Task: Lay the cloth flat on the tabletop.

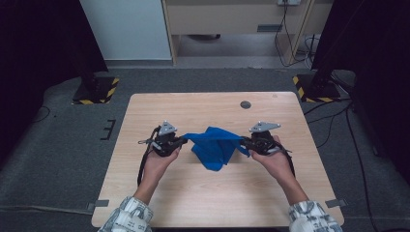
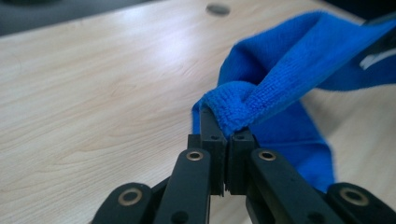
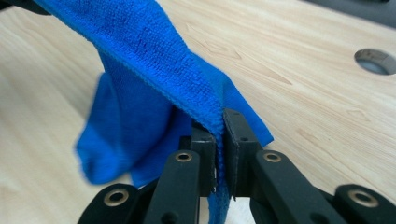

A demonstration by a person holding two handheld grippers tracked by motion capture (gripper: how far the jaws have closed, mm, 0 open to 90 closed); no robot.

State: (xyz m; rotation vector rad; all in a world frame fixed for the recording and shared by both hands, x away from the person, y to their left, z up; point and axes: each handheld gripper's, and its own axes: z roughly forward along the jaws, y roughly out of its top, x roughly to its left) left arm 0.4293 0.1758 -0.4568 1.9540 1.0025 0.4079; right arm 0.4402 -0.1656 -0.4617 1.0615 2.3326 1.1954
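The blue cloth (image 1: 213, 145) hangs in the air over the middle of the table (image 1: 145, 203), nearer its far edge than its near one, drawn into a band between two held ends with the slack drooping below; it looks a light, limp terry, likely to sag and bunch rather than slip, so hems and corners seem the best holds. The left gripper (image 2: 227, 135) is clenched on one bunched end; the right gripper (image 3: 219, 135) is clenched on the hem opposite.
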